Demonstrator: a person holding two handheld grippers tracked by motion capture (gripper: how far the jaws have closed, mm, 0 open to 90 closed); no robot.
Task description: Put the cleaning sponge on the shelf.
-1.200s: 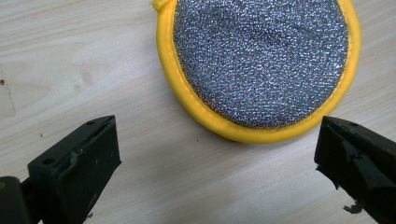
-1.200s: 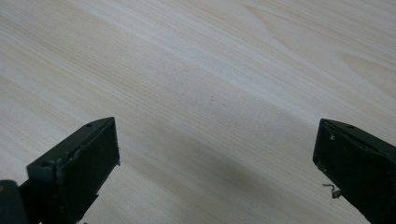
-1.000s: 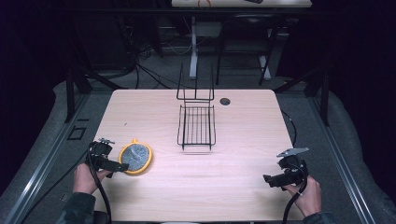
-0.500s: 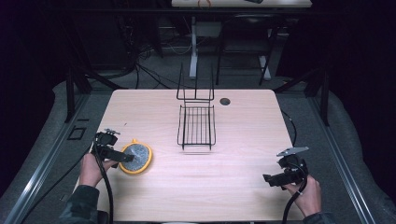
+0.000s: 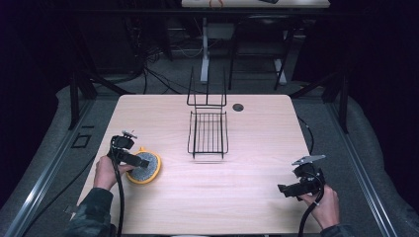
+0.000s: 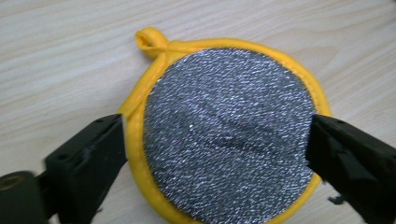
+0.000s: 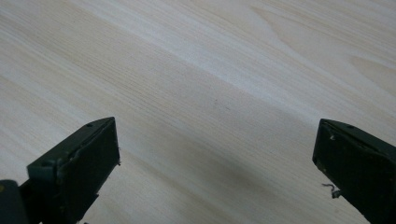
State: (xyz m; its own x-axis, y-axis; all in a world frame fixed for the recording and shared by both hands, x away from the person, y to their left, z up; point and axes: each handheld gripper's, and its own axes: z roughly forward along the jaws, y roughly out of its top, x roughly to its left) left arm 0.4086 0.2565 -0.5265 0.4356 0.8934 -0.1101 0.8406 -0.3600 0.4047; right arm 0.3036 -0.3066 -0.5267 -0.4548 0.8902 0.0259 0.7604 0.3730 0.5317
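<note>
Lying flat on the desk [image 5: 257,197] near its left edge, the round pot holder [image 6: 229,135] – silver-grey face, yellow rim, small loop – sits between the jaws of the left gripper [image 6: 219,154]. Those jaws have just been closing and now stand at either rim, one overlapping the yellow edge, not visibly squeezing it. The right gripper [image 7: 215,158] hovers wide open over bare wood, well apart.

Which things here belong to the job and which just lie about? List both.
In the job:
- round yellow-rimmed grey scouring pad
- left tongs, jaws just closing astride the pad

Lying about:
- black wire rack
- right tongs, open over bare wooden table
</note>
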